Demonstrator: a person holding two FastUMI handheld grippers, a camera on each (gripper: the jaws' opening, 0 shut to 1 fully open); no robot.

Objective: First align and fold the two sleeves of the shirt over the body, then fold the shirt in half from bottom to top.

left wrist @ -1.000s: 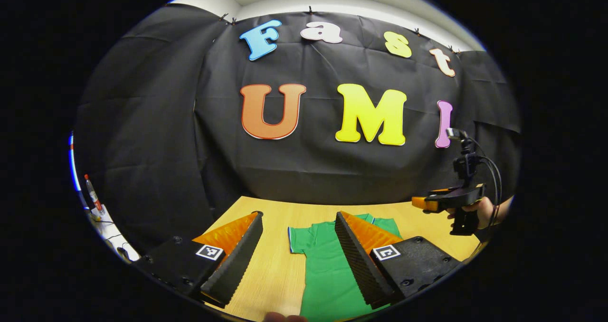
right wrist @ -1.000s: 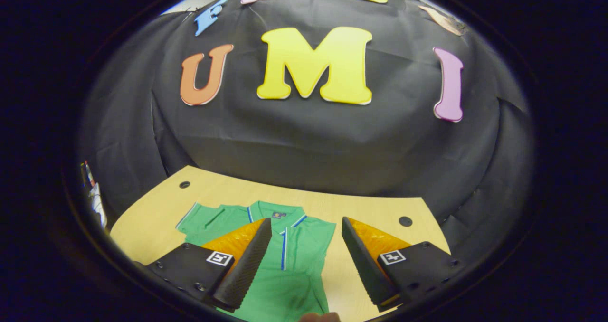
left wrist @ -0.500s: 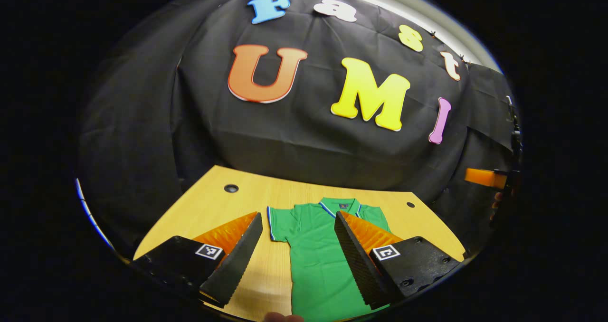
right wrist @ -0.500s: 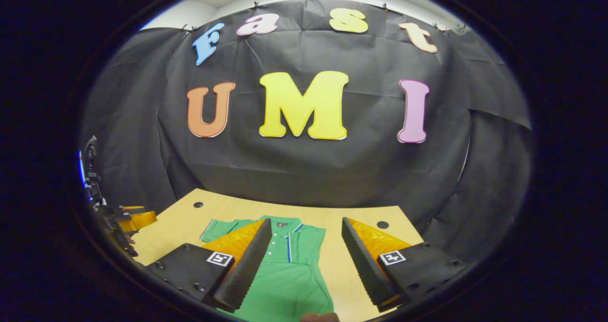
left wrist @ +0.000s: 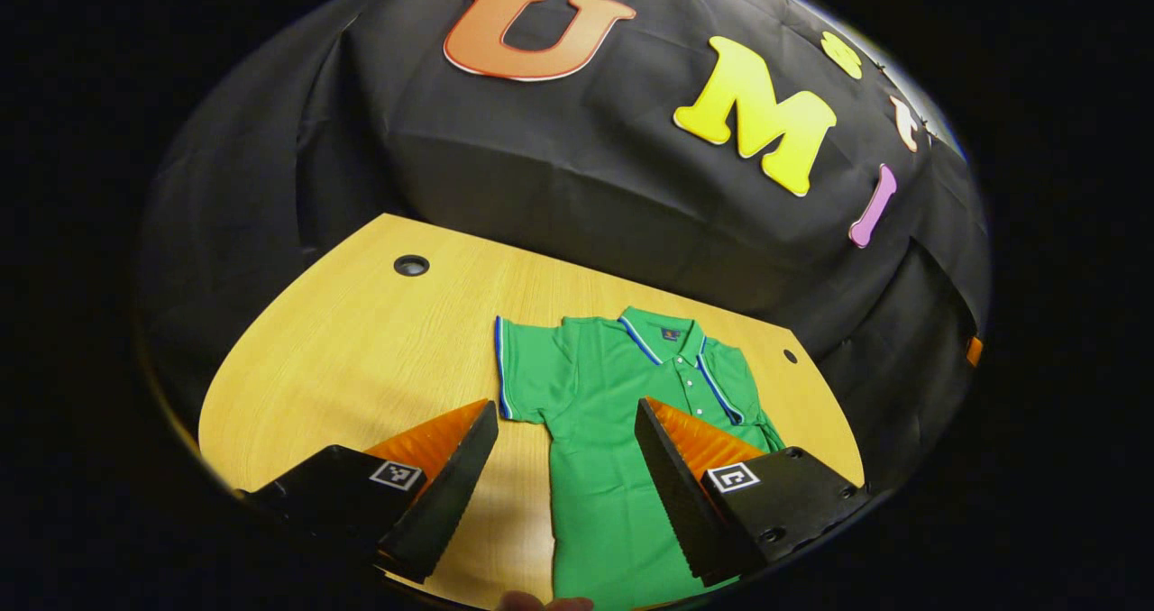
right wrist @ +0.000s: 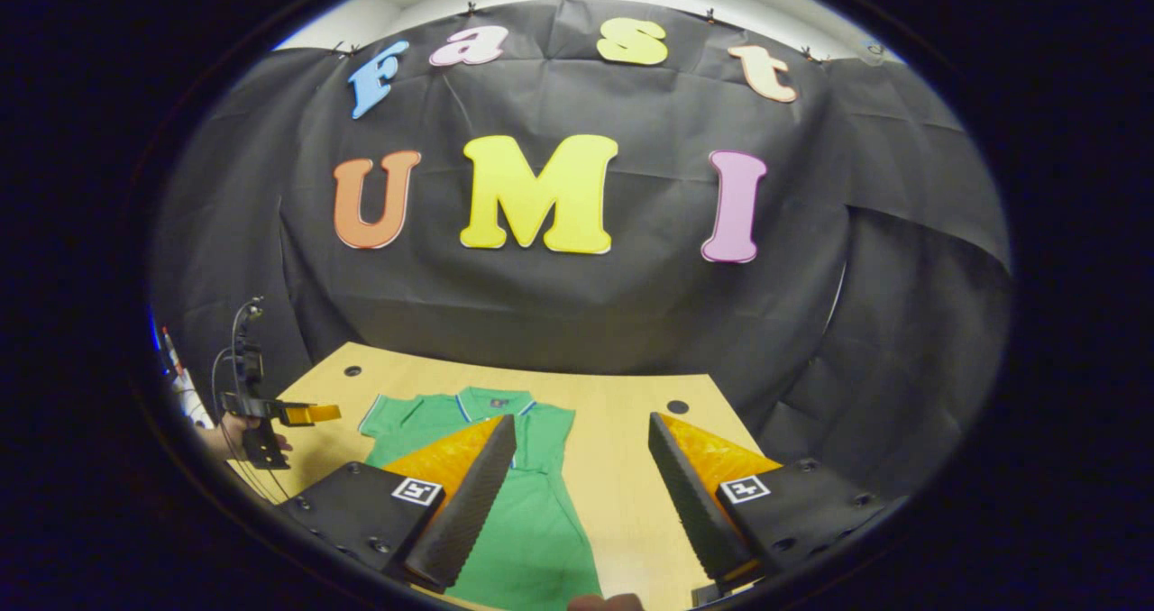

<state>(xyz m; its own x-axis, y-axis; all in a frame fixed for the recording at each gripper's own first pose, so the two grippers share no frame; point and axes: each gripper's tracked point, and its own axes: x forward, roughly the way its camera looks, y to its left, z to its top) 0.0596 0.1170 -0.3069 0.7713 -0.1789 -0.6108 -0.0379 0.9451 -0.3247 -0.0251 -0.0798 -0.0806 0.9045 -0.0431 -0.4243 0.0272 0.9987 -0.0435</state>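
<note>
1. On the pale wooden bench (left wrist: 361, 359), in the left gripper view, a green short-sleeved polo shirt with blue-and-white trim (left wrist: 613, 413) lies flat, collar toward the far wall, its left sleeve (left wrist: 527, 368) spread out sideways.
2. The left gripper (left wrist: 563, 480) hangs above the shirt's near left side, its fingers wide apart and holding nothing; the sleeve lies just beyond them.
3. In the right gripper view, the shirt (right wrist: 505, 467) sits left of centre on the bench (right wrist: 631, 467), partly behind the left finger.
4. The right gripper (right wrist: 581, 494) hovers over the shirt's right edge and bare wood, fingers spread and empty.
5. At the far left of this view, a hand (right wrist: 225, 431) holds the other gripper above the bench's left side.
6. Judgement: the sleeve fold looks not yet begun. Next, each gripper should descend to a sleeve edge, pinch it, and carry it over the body.
</note>
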